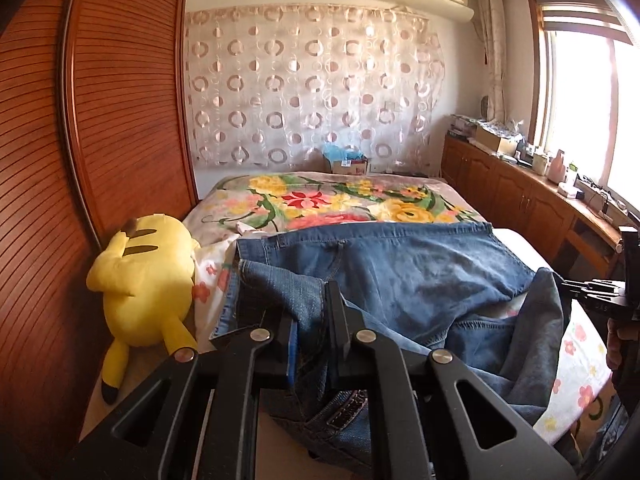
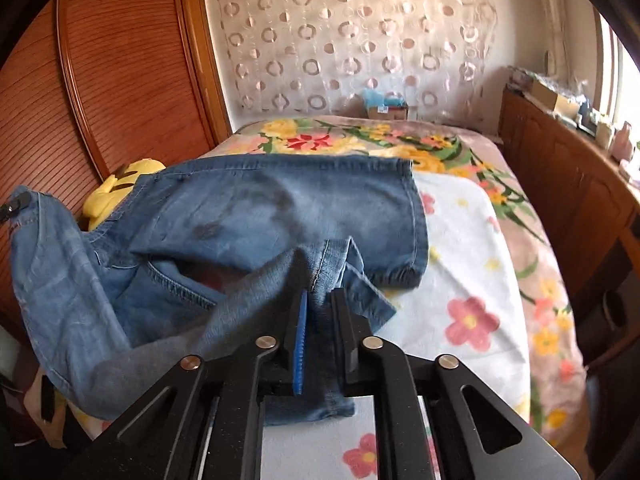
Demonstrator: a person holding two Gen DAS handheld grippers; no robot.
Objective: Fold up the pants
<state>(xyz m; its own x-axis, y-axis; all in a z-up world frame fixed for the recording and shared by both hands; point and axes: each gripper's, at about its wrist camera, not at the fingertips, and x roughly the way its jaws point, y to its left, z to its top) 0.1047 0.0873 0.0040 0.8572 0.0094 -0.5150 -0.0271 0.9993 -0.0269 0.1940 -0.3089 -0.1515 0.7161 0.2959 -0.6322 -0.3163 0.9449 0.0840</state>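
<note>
Blue jeans [image 1: 400,272] lie part folded across the bed, and the right wrist view shows the same jeans [image 2: 280,208] with one flat layer turned over towards the head of the bed. My left gripper [image 1: 314,308] is shut on a bunched denim edge near the waistband; a brown belt [image 1: 348,408] hangs just under it. My right gripper [image 2: 320,304] is shut on a hemmed fold of denim, which is lifted off the bed and droops below the fingers. The right gripper [image 1: 592,292] also shows at the right edge of the left wrist view.
A yellow plush toy [image 1: 140,280] lies at the bed's left edge against the wooden wardrobe [image 1: 100,120]. A floral blanket [image 2: 480,280] covers the bed. Wooden cabinets [image 1: 520,192] with clutter run under the window on the right. A box [image 1: 350,164] stands behind the bed.
</note>
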